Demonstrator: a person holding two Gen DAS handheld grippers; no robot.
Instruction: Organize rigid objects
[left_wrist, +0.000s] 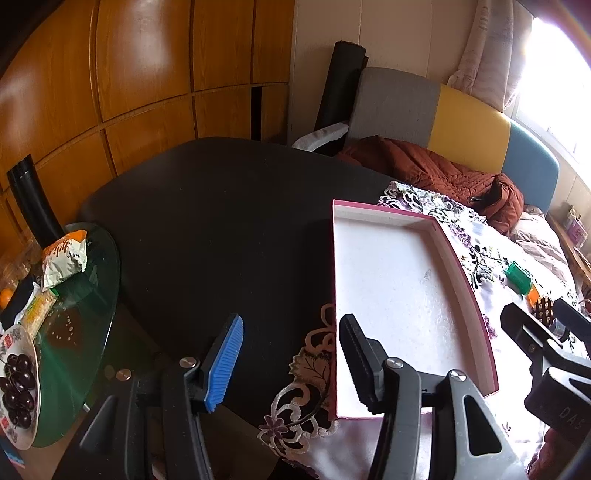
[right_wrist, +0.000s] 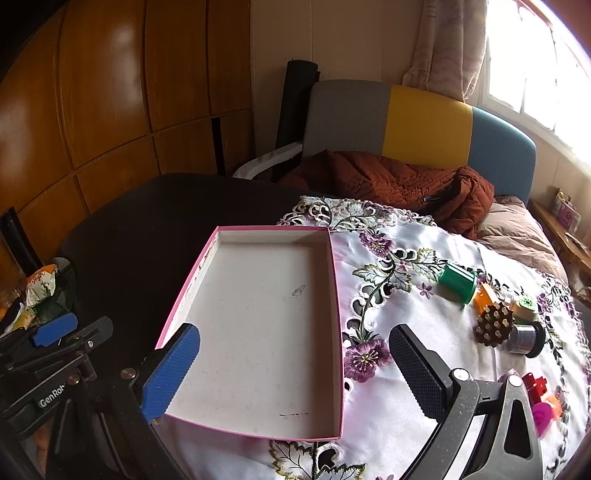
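On the counter (right_wrist: 155, 206), half on the dark top and half on the flowered cloth (right_wrist: 406, 332), lies the shallow pink-edged box (right_wrist: 258, 314), open side up and empty. The small hard items lie in a loose cluster on the cloth to the right of it, well apart from the box: a green tub (right_wrist: 458, 282) on its side, an orange piece (right_wrist: 487, 295), a studded brown cone (right_wrist: 495, 325), a silver spool (right_wrist: 526, 338), and nearer the edge a red block (right_wrist: 535, 384) and a pink piece (right_wrist: 541, 415). The right claw (right_wrist: 295, 369) stands wide and holds nothing, hovering over the near part of the box. The left claw (left_wrist: 291, 362) is also parted and empty, over the box's left edge. In my judgement no item has been collected yet. The sound course is to carry the right claw across to the cluster and take the outermost item first, the tub being the clearest. It looks likely to roll, so the pads should close across its round wall. The left claw could steady the box's rim during placing.
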